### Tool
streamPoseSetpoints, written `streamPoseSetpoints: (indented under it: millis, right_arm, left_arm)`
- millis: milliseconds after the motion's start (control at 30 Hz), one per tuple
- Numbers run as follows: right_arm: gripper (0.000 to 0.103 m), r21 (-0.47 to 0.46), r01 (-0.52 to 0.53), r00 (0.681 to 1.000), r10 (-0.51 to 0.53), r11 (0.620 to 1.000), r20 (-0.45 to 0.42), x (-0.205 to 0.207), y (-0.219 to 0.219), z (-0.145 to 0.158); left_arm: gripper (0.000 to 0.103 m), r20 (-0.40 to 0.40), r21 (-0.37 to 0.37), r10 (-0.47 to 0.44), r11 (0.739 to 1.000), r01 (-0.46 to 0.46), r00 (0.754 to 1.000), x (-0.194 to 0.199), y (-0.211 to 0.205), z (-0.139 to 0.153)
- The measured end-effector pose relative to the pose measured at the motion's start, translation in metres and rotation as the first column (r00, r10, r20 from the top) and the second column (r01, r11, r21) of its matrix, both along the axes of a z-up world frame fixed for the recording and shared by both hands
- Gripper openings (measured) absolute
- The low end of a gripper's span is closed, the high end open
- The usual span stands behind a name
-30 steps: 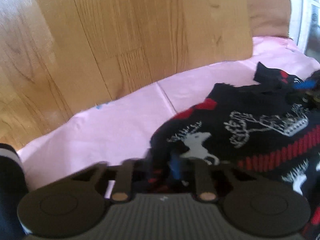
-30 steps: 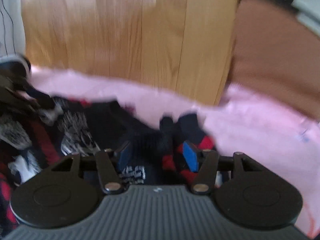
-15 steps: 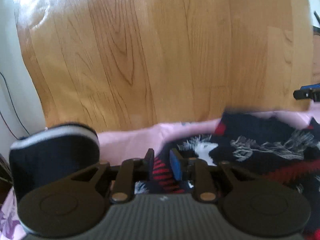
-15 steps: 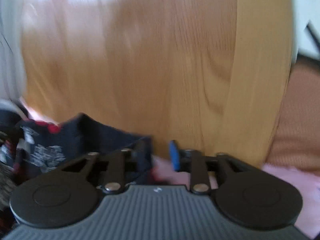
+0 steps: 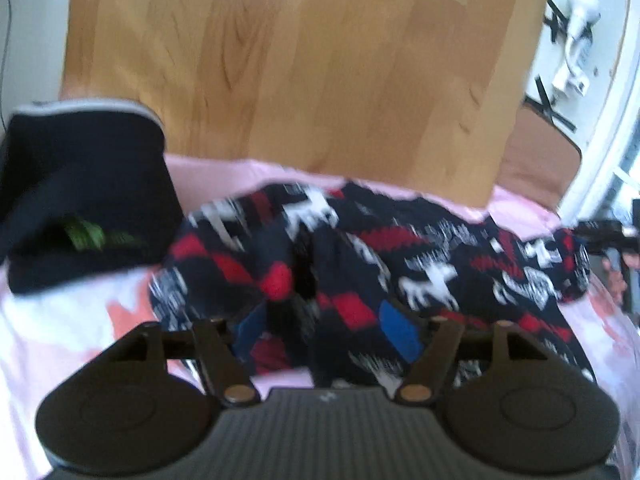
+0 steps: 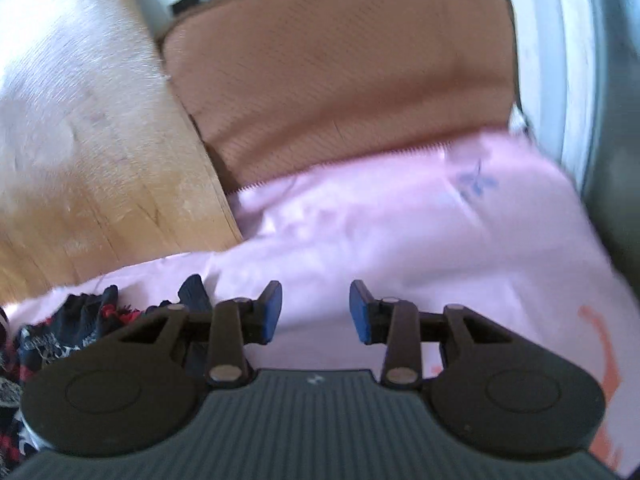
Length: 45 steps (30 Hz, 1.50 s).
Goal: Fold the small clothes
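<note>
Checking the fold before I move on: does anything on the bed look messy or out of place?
Yes. The patterned garment lies bunched and wrinkled across the pink sheet, not flat, with a fold humped up between the open left hand-held gripper fingers. Nothing looks damaged.

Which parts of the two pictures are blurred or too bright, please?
Left wrist view: the patterned sweater is smeared by motion blur and the wooden headboard is soft; the open left gripper stays fairly sharp. Right wrist view: glare washes out the headboard at upper left, the pink sheet is blurred, and the open right gripper looks sharper.
</note>
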State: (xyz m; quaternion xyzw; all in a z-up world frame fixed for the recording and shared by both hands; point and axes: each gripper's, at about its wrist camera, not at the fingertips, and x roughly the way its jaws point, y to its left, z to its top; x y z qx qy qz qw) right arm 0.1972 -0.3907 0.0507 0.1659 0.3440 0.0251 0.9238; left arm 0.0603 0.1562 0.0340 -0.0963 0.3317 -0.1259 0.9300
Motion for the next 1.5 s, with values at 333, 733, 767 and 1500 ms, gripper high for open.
streamPoseSetpoints:
  millis: [333,733,767,1500]
  right_arm:
    - [0.037,-0.187,-0.303,0.952,0.289,0.934,-0.097,0.043,0.12,-0.018]
    - [0.006,-0.087,0.11,0.985,-0.097,0.99,0.139,0.002,0.026,0.039]
    - [0.006,-0.106,0.194,0.97,-0.175,0.975,0.167,-0.007,0.008,0.048]
    - [0.047,-0.11,-0.379,0.907,0.392,0.919,0.154,-0.131,0.166,0.079]
  left_arm:
    - [0.069,-0.066,0.024,0.018,1.0,-0.016,0.998,-0.017,-0.02,-0.025]
    - [0.071,-0.057,-0.005,0.041,0.999,-0.042,0.998,-0.022,-0.009,-0.026]
    - [0.071,-0.054,-0.006,0.041,0.999,-0.041,0.998,-0.022,-0.009,-0.026]
    - [0.072,0.044,-0.076,0.156,0.985,-0.153,0.987,-0.091,0.044,-0.003]
